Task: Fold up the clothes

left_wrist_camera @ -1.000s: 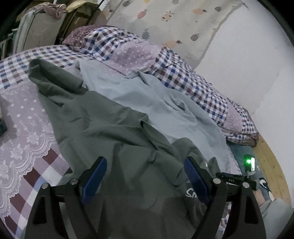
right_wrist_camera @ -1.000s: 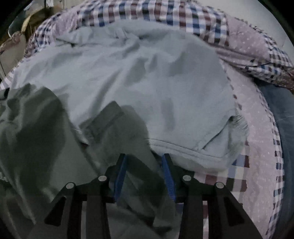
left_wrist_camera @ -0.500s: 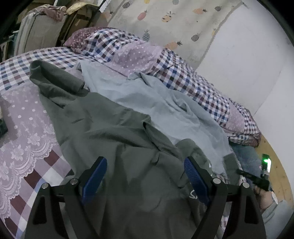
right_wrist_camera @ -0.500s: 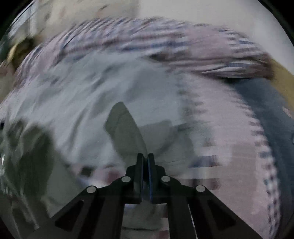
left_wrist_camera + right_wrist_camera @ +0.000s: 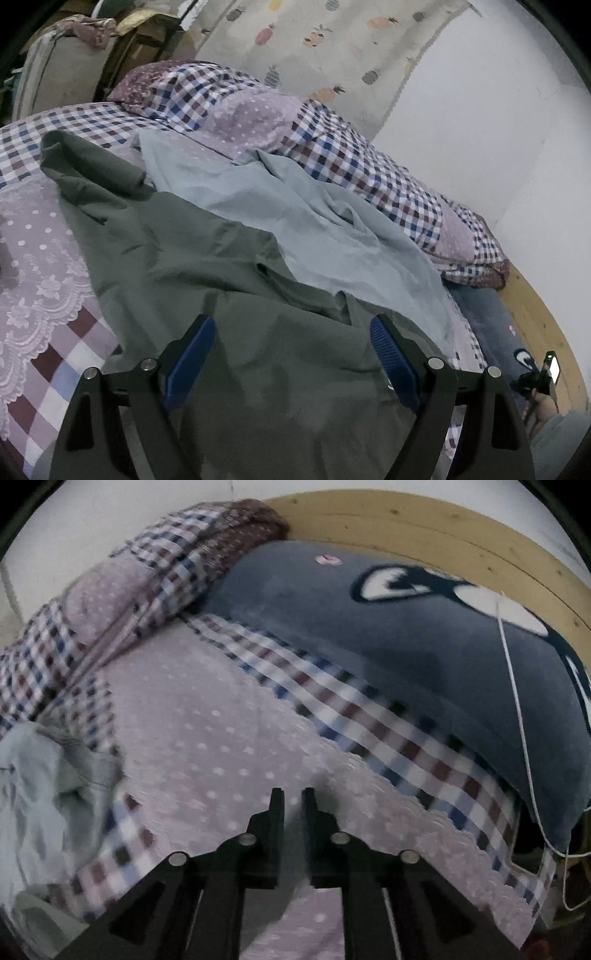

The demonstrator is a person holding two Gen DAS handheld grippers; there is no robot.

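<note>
A dark green garment (image 5: 184, 266) lies spread and creased on the bed. It overlaps a light blue garment (image 5: 314, 221) that lies behind it. My left gripper (image 5: 291, 350) hovers open just above the green garment's near part, with its blue pads (image 5: 192, 347) wide apart and nothing between them. In the right wrist view my right gripper (image 5: 293, 797) hangs over bare pink dotted bedsheet (image 5: 207, 720). Its fingers stand a narrow gap apart and hold nothing. Only a bunched edge of the light blue garment (image 5: 44, 794) shows at that view's left.
A rolled checked quilt (image 5: 332, 155) runs along the wall side of the bed. A dark blue cushion (image 5: 406, 646) with a white pattern lies at the bed's end against a wooden board (image 5: 406, 520). A white cord (image 5: 517, 701) hangs there. Bags (image 5: 55, 74) are stacked far left.
My right gripper closed on the green garment, then let it go and swung right over bare sheet. The green fabric's right side has shifted. My left gripper stayed open, nearly still.
</note>
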